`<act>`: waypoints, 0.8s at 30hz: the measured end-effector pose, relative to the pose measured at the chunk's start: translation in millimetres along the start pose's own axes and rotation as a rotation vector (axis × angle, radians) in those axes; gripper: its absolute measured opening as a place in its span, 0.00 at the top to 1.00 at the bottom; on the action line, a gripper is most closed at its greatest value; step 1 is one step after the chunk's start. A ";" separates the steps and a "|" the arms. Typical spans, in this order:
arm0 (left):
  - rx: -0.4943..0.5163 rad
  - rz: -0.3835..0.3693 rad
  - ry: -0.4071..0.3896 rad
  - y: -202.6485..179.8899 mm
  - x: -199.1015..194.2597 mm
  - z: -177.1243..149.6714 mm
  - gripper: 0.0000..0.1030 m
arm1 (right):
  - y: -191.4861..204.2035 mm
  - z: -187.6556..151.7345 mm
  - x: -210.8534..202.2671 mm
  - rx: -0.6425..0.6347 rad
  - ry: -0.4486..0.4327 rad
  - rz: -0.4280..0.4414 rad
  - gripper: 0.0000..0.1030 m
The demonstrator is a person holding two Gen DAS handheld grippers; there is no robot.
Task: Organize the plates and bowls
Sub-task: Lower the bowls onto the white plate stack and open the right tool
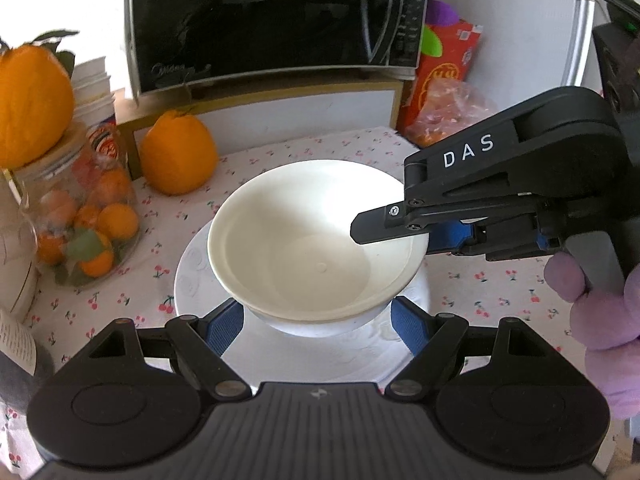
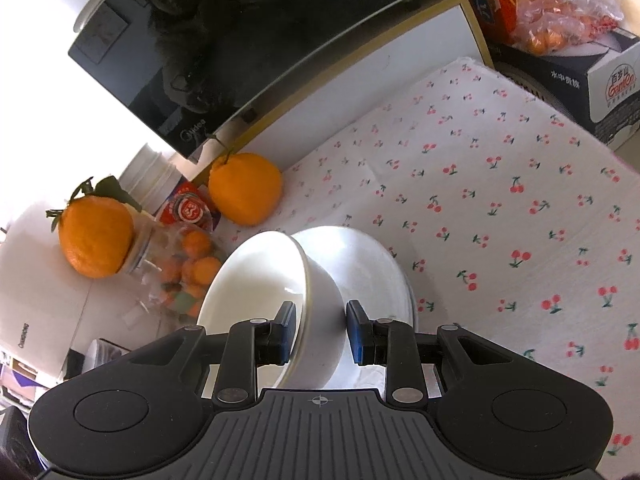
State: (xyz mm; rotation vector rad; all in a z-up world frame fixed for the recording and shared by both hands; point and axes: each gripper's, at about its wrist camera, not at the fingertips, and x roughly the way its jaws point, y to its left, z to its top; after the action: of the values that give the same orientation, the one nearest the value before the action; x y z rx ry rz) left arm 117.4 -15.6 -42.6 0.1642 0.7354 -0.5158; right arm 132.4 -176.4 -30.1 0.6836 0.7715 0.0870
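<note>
The right gripper [image 2: 319,330] pinched the rim of a white bowl [image 1: 316,240], one blue pad inside the wall and the other outside it (in the right wrist view a sliver of light showed between the outer pad and the wall, so how firmly it pressed there I could not tell). From the left wrist view, its upper finger lay across the bowl's right rim, and a hand [image 1: 600,300] in a purple glove held the gripper's handle.

The left gripper [image 1: 318,326] stood with its jaws spread wide, the two blue pads [image 1: 224,326] on either side of the bowl's near underside and not pressing on it. The bowl sat just ahead of and between those jaws, over a white plate [image 1: 192,276] that lay flat on the cherry-print tablecloth [image 2: 500,200]; whether the bowl's base touched the plate I could not tell.

Beyond the left jaws, past the bowl, a large orange [image 1: 178,156] stood on the cloth in front of a black microwave [image 1: 260,20]. To the left of the jaws was a clear jar [image 1: 80,216] of small oranges with another orange [image 1: 34,100] resting on its lid. To the right, behind the right gripper, a plastic bag [image 1: 452,112] of fruit lay against a red box [image 1: 444,64].
</note>
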 end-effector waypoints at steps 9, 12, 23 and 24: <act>-0.005 0.027 0.021 5.5 7.6 -2.1 0.22 | -1.8 -6.3 11.6 0.032 -0.014 0.014 0.74; 0.000 0.039 0.013 4.7 8.9 -2.4 0.22 | -3.5 -7.4 14.2 0.053 -0.019 0.020 0.74; -0.008 0.023 -0.005 4.3 9.0 0.3 0.17 | -9.3 -9.0 18.3 0.090 -0.012 0.018 0.71; -0.006 0.023 -0.006 4.2 9.1 0.2 0.13 | -9.6 -8.7 18.2 0.093 -0.011 0.021 0.70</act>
State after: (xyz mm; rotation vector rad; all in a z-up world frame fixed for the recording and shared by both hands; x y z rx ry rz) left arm 125.4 -15.6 -48.8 0.1654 0.7280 -0.4920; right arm 138.2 -173.5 -51.5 0.7802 0.7613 0.0666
